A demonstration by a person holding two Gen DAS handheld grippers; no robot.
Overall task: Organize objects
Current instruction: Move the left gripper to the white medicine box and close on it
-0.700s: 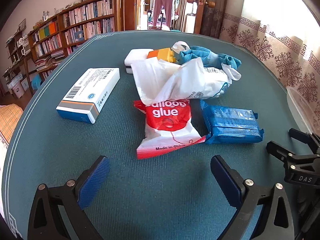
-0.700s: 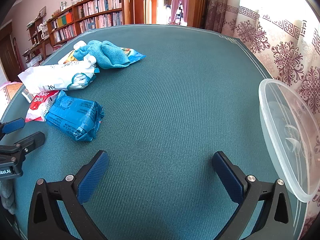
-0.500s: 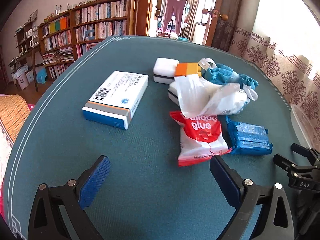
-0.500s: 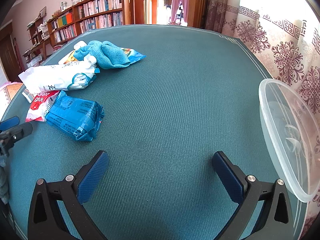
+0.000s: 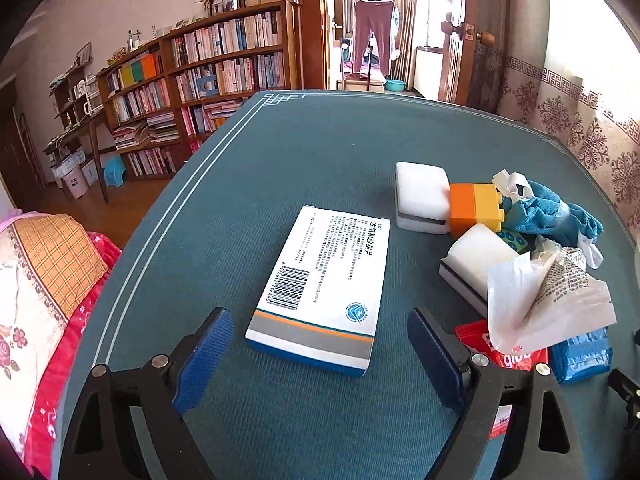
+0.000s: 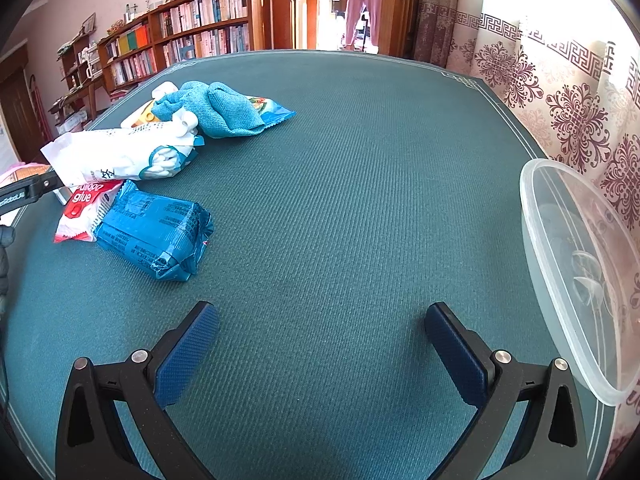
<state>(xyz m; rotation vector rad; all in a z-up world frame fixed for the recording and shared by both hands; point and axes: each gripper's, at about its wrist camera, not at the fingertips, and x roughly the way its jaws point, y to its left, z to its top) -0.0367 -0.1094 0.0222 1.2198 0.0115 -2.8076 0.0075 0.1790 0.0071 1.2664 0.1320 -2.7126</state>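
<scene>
Left wrist view: the left gripper (image 5: 320,346) stands wide open and empty, its pads flanking the near end of the flat white-and-blue cardboard medicine box (image 5: 326,286) on the green felt table (image 5: 280,148). Step in hand: the approach. Next, lower and close across the box. Earlier, the red glue packet (image 5: 516,354) lay centred ahead.

Right wrist view: the right gripper (image 6: 322,344) is fully open, empty and unmoved, with the clear plastic tub (image 6: 568,280) just beside it.
</scene>
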